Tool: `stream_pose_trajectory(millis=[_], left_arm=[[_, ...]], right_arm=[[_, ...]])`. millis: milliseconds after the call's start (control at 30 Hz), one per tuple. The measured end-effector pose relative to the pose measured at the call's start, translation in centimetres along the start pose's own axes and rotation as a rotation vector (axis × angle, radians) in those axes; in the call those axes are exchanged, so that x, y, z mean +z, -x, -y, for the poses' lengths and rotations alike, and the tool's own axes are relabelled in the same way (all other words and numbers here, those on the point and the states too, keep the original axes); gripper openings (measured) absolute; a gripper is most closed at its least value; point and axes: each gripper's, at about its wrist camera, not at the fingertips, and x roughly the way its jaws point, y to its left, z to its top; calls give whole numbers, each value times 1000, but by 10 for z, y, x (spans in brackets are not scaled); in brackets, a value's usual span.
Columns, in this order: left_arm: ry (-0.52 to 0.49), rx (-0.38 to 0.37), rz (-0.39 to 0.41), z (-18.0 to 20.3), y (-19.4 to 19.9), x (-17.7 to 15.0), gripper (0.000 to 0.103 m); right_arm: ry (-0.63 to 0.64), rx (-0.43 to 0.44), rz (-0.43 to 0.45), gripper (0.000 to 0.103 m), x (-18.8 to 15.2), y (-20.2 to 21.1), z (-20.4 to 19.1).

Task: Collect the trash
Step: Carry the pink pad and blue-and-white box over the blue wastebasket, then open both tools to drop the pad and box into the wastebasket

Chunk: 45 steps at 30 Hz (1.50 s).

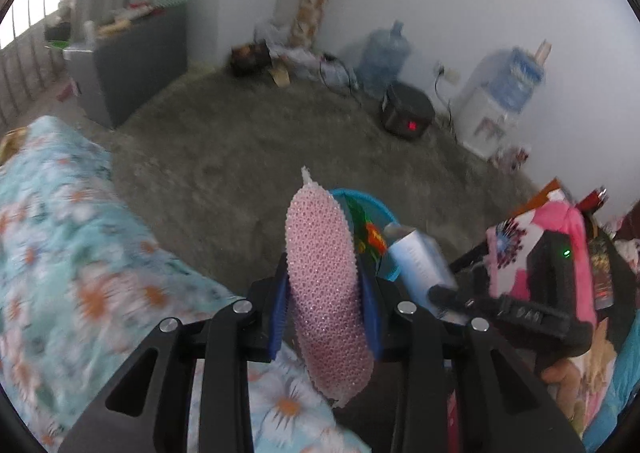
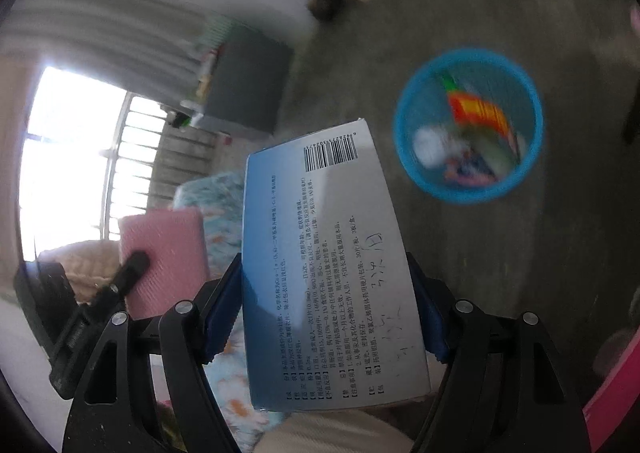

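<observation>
My left gripper [image 1: 325, 307] is shut on a pink foam net sleeve [image 1: 322, 285], which stands up between the blue pads. It also shows in the right wrist view [image 2: 166, 249]. My right gripper [image 2: 326, 309] is shut on a blue-and-white medicine box [image 2: 332, 269] with a barcode and printed text; the box shows in the left wrist view [image 1: 420, 259] too. A blue trash basket [image 2: 404, 137] stands on the floor ahead and right of the box, holding colourful wrappers. In the left wrist view the basket [image 1: 382, 209] is just behind the pink sleeve.
A floral blanket [image 1: 60, 237] covers the bed at left. On the grey floor stand a black heater [image 1: 408, 113], water jugs [image 1: 384, 57], a dispenser [image 1: 492, 109] and a grey cabinet [image 1: 132, 65]. Pink fabric [image 1: 560, 245] lies at right.
</observation>
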Motion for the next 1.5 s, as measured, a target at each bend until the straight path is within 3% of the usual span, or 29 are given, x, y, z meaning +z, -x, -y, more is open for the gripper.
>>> stream_pose_trajectory(millis=[100,300,367,500,567,633,700,833,967,1167,1300,1500], left_arm=[[-7,11,-56,3,-33,9,31],[-15,26,-140,8,-93,30,31],[-16,19,-159,10,-112,37,31],[-8,-3,-171,17,-142,51,31],[13,-22,-169,23,-163,62,32],[29,-43,-165,28,-182,69,37],[33,-45,-195,38,-207,73,64],[49,-40,-236,45,-227,72,66],[52,-49,-210,46,-211,70,68],[69,-62,-102,41,-141,75,70],[69,-89,0,38,-74,74,76],[85,-5,242,24,57,43,98]], right_arm=[[-61,-25,-68,70,9,-35,28],[-134,-103,-148,70,59,-102,72],[-115,-193,-128,71,84,-115,81],[-76,-354,28,74,133,-117,101],[-76,-413,65,84,145,-117,110],[-97,-416,75,84,146,-117,117],[-134,-395,93,85,140,-114,124],[-207,-327,178,86,117,-88,130],[-250,-270,262,86,98,-63,129],[-187,-238,331,86,71,-35,100],[-47,-194,393,86,64,-15,40],[268,-136,449,93,33,5,-65]])
